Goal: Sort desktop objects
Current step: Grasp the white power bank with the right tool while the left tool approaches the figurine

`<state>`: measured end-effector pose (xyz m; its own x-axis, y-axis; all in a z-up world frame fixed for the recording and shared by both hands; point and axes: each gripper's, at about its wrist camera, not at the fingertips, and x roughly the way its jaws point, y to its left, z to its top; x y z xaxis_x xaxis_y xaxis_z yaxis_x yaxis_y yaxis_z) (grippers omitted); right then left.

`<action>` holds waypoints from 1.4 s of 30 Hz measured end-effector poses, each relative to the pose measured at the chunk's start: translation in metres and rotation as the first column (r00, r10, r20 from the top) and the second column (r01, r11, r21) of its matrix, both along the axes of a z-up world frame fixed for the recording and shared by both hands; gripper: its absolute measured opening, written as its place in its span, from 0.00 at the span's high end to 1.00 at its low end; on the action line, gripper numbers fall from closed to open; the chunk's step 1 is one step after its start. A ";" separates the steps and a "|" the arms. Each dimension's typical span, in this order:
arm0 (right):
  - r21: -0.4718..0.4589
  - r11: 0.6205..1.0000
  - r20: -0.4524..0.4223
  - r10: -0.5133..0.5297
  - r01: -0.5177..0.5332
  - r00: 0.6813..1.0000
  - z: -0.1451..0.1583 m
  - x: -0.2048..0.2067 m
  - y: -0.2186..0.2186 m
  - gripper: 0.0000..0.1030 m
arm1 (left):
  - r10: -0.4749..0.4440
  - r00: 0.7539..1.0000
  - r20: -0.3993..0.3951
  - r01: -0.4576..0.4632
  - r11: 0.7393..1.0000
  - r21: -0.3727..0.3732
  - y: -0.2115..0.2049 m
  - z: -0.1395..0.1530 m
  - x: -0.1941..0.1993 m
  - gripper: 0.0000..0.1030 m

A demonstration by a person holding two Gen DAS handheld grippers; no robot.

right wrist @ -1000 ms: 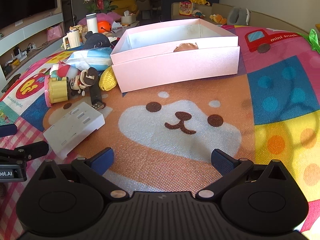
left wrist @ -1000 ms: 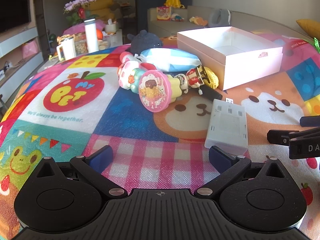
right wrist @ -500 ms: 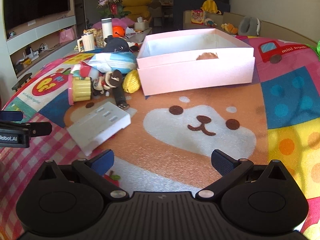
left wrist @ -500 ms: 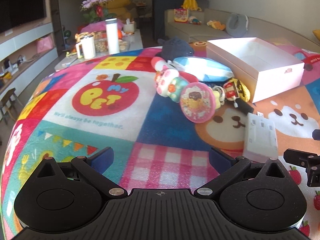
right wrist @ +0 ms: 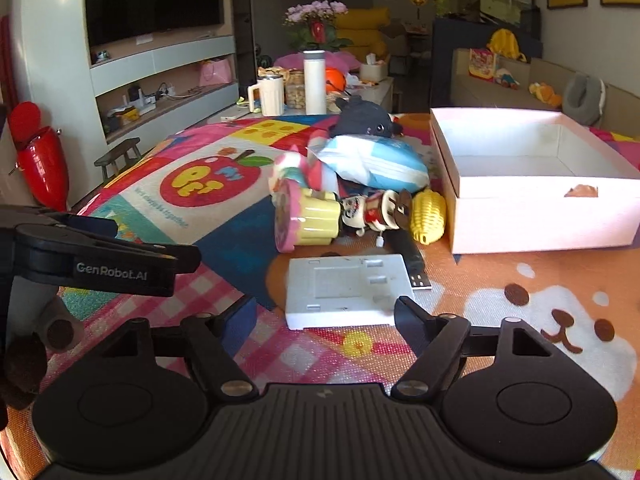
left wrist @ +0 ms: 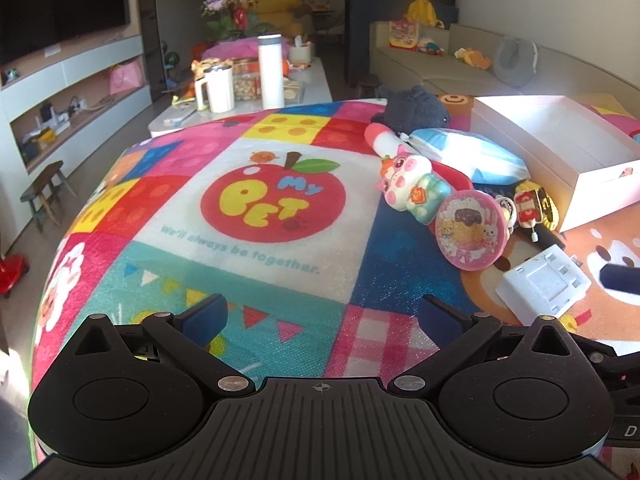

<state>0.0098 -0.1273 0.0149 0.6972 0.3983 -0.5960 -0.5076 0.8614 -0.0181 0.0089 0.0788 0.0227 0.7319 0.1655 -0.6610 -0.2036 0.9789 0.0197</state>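
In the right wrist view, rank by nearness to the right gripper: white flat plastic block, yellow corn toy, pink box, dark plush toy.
From the right gripper, whose jaws are closing with nothing between them:
1. White flat plastic block, just ahead of the fingertips.
2. Yellow corn toy, ahead, slightly right.
3. Pink box, on the right.
4. Dark plush toy, farthest back.

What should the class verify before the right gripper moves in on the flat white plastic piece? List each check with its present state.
1. Right gripper empty: ok, jaws closing with nothing between them.
2. White plastic piece lies flat, top uncovered: ok.
3. Black USB stick clear of the piece: not ok, beside its far right corner.
4. Pink box open to receive items: ok.
5. Left gripper out of the way: ok, open over bare mat.
6. Where the piece belongs: cannot tell.
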 end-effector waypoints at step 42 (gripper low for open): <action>0.077 0.994 -0.080 -0.066 0.072 0.995 -0.012 0.034 -0.028 0.07 | -0.011 0.999 0.046 0.000 0.973 0.230 -0.016 0.001 0.090 0.00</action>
